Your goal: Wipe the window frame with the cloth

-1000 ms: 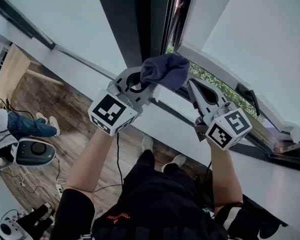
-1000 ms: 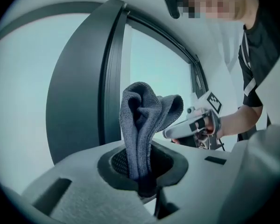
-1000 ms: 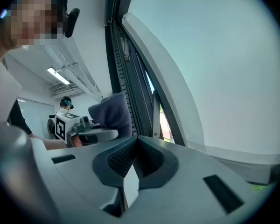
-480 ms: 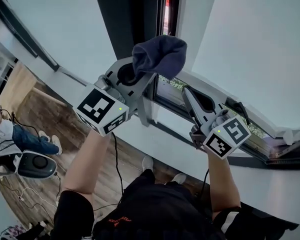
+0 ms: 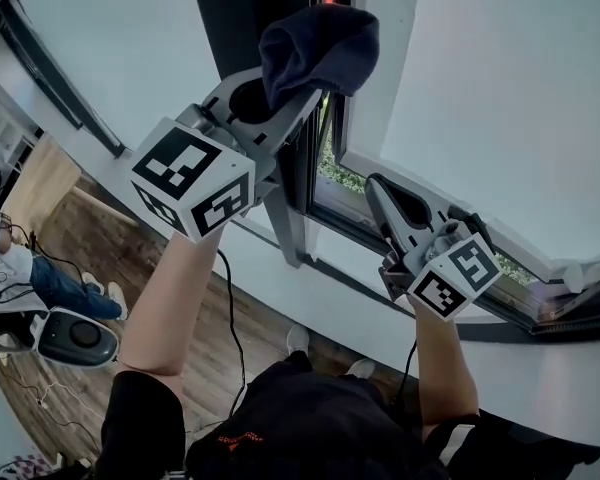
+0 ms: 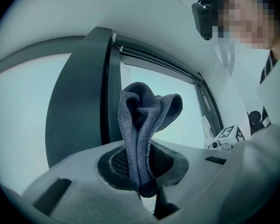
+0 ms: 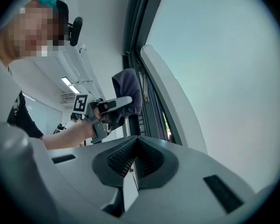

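The left hand-held gripper (image 5: 285, 93) pinches the dark blue knitted cloth (image 5: 318, 43), which sticks out just ahead of its jaws by the dark grey upright window frame (image 5: 250, 13), while the right hand-held gripper (image 5: 377, 190), jaws together on nothing, hangs lower and farther from the frame.

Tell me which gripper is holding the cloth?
The left gripper, raised higher: its jaws are shut on the dark blue cloth. The right gripper has its jaws shut on nothing.

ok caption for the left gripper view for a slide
Left gripper shut on a dark blue cloth in front of the dark window frame
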Action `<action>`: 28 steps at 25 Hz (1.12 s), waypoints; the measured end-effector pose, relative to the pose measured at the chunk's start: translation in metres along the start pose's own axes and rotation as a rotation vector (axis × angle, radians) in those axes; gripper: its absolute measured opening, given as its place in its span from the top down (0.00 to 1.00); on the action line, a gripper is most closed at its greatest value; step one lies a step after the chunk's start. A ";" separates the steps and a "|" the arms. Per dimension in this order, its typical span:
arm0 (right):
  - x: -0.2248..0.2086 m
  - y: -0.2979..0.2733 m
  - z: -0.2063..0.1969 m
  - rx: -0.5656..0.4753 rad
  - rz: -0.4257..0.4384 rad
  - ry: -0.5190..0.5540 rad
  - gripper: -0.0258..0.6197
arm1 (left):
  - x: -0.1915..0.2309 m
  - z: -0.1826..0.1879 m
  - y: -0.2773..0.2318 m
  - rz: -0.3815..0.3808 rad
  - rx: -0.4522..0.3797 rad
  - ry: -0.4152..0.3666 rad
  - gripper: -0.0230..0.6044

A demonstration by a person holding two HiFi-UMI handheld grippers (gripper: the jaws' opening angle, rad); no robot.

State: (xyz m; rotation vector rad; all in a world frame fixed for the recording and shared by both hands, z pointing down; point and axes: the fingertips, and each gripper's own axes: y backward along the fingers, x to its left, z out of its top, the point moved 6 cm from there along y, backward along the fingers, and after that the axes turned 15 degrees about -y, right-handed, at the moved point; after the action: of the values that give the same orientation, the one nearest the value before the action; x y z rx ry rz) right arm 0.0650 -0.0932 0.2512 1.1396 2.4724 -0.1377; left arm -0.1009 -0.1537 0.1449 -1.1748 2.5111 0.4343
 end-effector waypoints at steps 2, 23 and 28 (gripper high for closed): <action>0.001 0.000 0.004 -0.006 0.008 0.001 0.96 | 0.003 0.005 -0.002 0.004 -0.004 -0.004 0.88; -0.007 -0.004 -0.011 0.039 0.019 -0.033 0.96 | -0.004 -0.022 0.003 -0.021 0.064 0.150 0.88; -0.012 -0.001 -0.019 0.048 0.014 -0.049 0.96 | -0.015 -0.044 0.000 -0.033 0.092 0.240 0.88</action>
State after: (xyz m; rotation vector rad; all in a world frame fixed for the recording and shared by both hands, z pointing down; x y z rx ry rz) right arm 0.0648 -0.0974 0.2731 1.1588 2.4305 -0.2199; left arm -0.0996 -0.1616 0.1909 -1.2986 2.6754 0.1757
